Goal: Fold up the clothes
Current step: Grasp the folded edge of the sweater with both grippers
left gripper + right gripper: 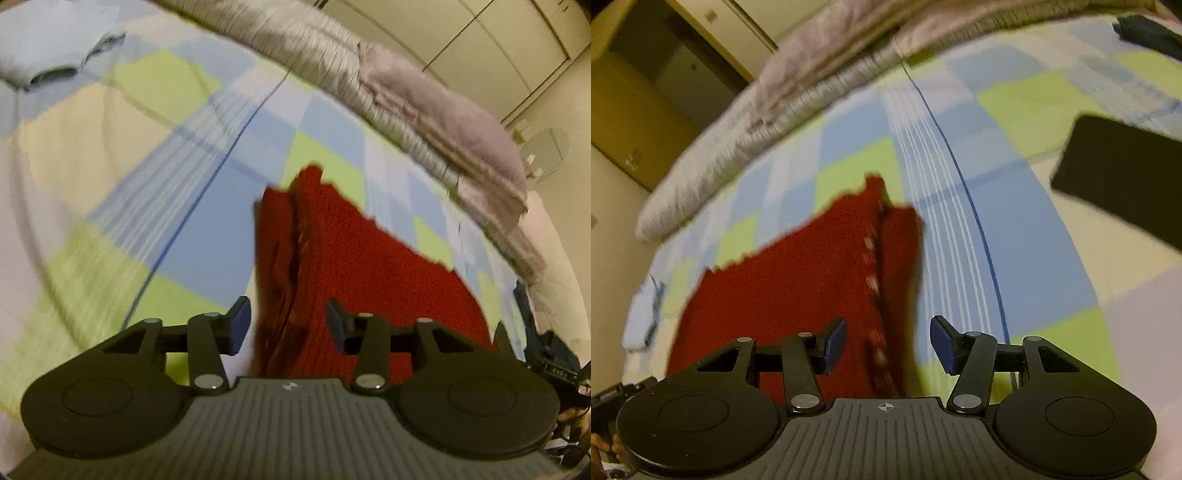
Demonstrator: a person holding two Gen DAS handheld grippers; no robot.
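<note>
Both tools, left tool (289, 324) and right tool (888, 341), gape wide above the red knit garment (354, 258).

A bed (110, 155) in checked sheets, pale wardrobe doors (480, 48) behind.

Garment (343, 258) on bedspread (110, 147) — blanket (424, 107) behind

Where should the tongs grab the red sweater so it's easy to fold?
Probably the thick folded edge of the red sweater, where the layers stack up. In the left view that edge lies right between the open left tongs; in the right view it lies between the open right tongs. Come in low from the near side, along the checked bedcover, and pinch all layers together.
</note>
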